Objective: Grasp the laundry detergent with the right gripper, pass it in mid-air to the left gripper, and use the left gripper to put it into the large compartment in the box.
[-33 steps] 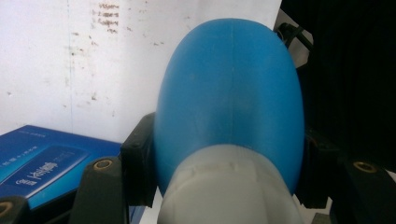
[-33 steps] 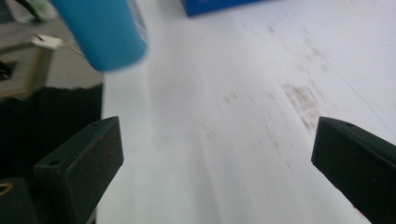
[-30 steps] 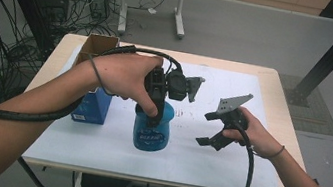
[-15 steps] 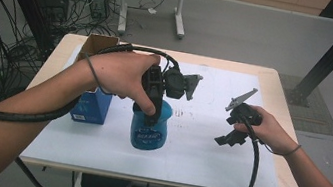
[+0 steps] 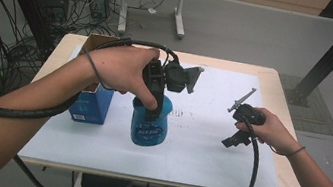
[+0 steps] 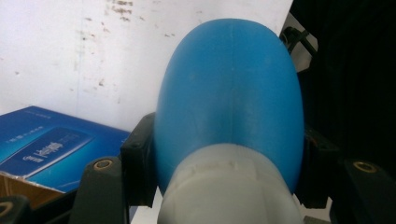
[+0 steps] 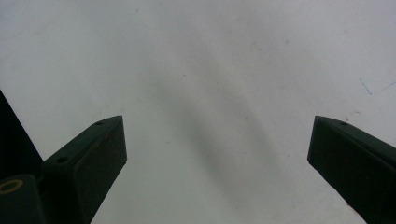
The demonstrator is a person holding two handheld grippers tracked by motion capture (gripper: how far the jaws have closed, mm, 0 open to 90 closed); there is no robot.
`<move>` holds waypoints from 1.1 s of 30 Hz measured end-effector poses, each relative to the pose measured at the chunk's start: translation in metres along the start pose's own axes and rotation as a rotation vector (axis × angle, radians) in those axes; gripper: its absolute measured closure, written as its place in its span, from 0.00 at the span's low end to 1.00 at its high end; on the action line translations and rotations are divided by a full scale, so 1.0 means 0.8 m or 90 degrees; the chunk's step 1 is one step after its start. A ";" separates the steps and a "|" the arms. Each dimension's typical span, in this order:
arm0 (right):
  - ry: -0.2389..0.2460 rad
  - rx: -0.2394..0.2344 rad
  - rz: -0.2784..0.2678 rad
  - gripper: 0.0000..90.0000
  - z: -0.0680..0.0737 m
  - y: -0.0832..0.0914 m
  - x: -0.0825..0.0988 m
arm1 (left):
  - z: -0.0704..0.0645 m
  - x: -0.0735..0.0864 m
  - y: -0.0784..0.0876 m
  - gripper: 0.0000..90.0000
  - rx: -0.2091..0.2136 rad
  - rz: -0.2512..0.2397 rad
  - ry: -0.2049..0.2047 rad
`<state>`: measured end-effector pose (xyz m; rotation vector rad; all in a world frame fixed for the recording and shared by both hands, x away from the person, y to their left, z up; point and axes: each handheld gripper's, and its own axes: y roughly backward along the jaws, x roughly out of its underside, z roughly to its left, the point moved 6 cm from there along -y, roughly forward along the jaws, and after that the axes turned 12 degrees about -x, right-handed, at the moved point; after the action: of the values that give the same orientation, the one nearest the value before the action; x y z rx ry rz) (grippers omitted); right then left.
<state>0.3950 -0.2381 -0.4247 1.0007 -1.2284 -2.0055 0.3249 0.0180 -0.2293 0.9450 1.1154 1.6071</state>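
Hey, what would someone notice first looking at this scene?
The blue bottle mid-table, clamped at its neck by the left gripper. Beside it on the left sits a blue box. To the right, the right gripper hangs open over the white sheet.

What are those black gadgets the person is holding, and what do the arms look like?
Each is a black hand-held gripper with two flat black jaws: the left hand-held gripper trails a thick ribbed black cable, the right hand-held gripper a thinner one, and each carries a grey three-cornered plate. Both forearms are bare, with a thin dark band on each wrist.
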 end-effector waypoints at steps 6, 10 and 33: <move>-0.009 0.003 0.005 0.05 -0.003 -0.004 -0.001 | 0.019 -0.002 0.018 0.42 -0.004 -0.005 0.048; -0.013 0.005 0.006 0.05 -0.006 -0.006 -0.001 | 0.032 -0.003 0.030 0.42 -0.010 -0.006 0.083; -0.008 0.007 0.010 0.05 -0.012 -0.014 -0.003 | 0.131 0.025 0.066 0.42 -0.015 0.012 0.295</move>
<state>0.4032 -0.2362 -0.4367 0.9813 -1.2511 -1.9985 0.4027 0.0538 -0.1469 0.5786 1.3947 1.9072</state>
